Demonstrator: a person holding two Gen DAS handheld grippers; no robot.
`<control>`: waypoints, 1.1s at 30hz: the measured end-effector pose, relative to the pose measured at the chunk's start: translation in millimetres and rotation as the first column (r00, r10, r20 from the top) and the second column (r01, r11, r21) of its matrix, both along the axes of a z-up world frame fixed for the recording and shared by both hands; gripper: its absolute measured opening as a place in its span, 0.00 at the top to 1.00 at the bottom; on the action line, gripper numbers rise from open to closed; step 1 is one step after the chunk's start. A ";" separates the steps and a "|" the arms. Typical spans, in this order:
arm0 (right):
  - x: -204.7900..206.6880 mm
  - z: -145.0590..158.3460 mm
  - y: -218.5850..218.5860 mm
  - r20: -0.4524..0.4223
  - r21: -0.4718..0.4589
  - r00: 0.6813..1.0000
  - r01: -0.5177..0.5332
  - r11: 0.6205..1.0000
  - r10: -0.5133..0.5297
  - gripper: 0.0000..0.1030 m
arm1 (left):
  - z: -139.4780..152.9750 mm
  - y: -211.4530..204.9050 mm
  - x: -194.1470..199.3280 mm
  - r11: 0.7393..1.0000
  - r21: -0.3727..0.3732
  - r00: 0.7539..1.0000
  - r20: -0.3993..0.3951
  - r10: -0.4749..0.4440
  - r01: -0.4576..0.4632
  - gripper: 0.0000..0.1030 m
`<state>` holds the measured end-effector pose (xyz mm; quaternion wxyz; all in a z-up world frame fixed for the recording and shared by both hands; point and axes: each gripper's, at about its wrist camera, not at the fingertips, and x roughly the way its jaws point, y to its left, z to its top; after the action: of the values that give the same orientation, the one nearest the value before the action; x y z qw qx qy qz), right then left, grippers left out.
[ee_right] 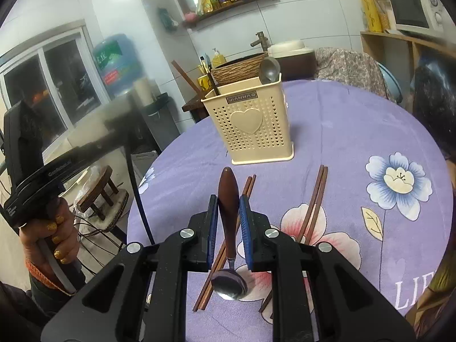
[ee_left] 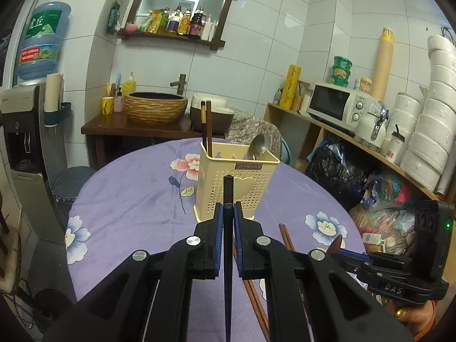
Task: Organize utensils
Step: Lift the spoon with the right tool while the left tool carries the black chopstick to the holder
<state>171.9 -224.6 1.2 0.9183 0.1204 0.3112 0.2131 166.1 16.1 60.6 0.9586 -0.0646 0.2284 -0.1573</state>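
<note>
A cream perforated utensil holder (ee_left: 236,182) (ee_right: 253,122) stands on the purple flowered tablecloth (ee_left: 136,199) (ee_right: 356,131). It holds brown chopsticks (ee_left: 207,125) and a metal spoon (ee_left: 258,145) (ee_right: 269,69). My left gripper (ee_left: 228,208) is shut on a dark chopstick (ee_left: 228,193), held upright just in front of the holder. My right gripper (ee_right: 228,202) is shut on a spoon with a brown wooden handle (ee_right: 228,196); its metal bowl (ee_right: 229,283) hangs toward me. Two pairs of brown chopsticks (ee_right: 248,188) (ee_right: 316,196) lie on the cloth under it.
A woven basin (ee_left: 155,108) and rice cooker (ee_left: 212,114) sit on a dark counter behind the table. A shelf with a microwave (ee_left: 336,105) and stacked bowls stands at the right. A water dispenser (ee_left: 25,131) stands left. A small stool (ee_right: 99,196) is beside the table.
</note>
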 end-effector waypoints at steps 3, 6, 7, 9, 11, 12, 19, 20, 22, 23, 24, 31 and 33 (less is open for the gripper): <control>1.5 2.2 0.0 0.005 0.001 1.000 0.001 1.000 -0.001 0.84 | 2.2 -0.7 -4.5 1.000 0.002 0.999 0.040 0.013 -0.013 0.92; 2.2 6.7 1.5 0.018 -0.007 1.000 0.000 1.000 0.000 0.84 | 3.8 -3.0 -0.8 1.000 -0.003 0.999 0.042 0.006 -0.006 0.92; 1.1 7.5 2.2 0.022 -0.010 1.000 0.000 1.000 0.000 0.84 | 3.7 0.2 -1.7 1.000 -0.004 0.999 0.045 0.004 -0.004 0.92; 2.6 10.9 1.1 0.030 -0.011 1.000 0.003 1.000 -0.002 0.84 | 5.9 -1.2 1.1 1.000 -0.004 0.999 0.052 0.004 -0.003 0.92; 4.3 14.6 0.1 0.040 -0.011 0.999 0.004 1.000 -0.003 0.84 | 8.0 1.1 0.9 1.000 -0.009 0.998 0.056 -0.002 0.003 0.92; 5.1 16.4 -0.4 0.044 -0.012 0.999 0.004 1.000 -0.003 0.84 | 9.7 -0.1 3.1 1.000 -0.011 0.998 0.056 -0.007 0.007 0.92; 23.0 36.7 -0.1 0.084 -0.034 0.996 -0.004 0.999 0.007 0.84 | 28.6 -9.4 20.0 1.000 -0.009 0.996 0.082 -0.027 0.027 0.92; 27.1 41.1 0.9 0.088 -0.045 0.996 -0.010 0.999 0.014 0.84 | 34.9 -12.2 24.3 0.999 -0.004 0.996 0.088 -0.035 0.035 0.92; 37.2 52.0 2.0 0.097 -0.061 0.995 -0.015 0.998 0.020 0.84 | 48.7 -17.8 33.1 0.999 0.006 0.994 0.104 -0.047 0.046 0.92; 43.9 60.3 2.4 0.107 -0.073 0.994 -0.016 0.997 0.024 0.84 | 56.6 -20.3 37.8 0.999 0.009 0.993 0.111 -0.051 0.051 0.92; 48.4 67.3 2.4 0.116 -0.077 0.993 -0.016 0.997 0.024 0.84 | 65.1 -22.7 42.4 0.999 0.011 0.991 0.120 -0.054 0.053 0.92; 95.6 149.7 2.6 0.232 -0.075 0.973 0.009 0.997 0.008 0.84 | 135.0 -35.3 75.0 1.000 -0.007 0.976 0.217 -0.016 0.018 0.92; 110.6 175.3 6.6 0.283 -0.092 0.959 0.038 0.995 -0.010 0.84 | 153.8 -40.9 83.5 1.000 0.012 0.962 0.271 0.020 -0.024 0.92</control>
<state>282.5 -218.0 176.5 0.9606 0.0479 0.1854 0.2015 249.6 -24.8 214.3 0.9830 -0.0377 0.0957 -0.1521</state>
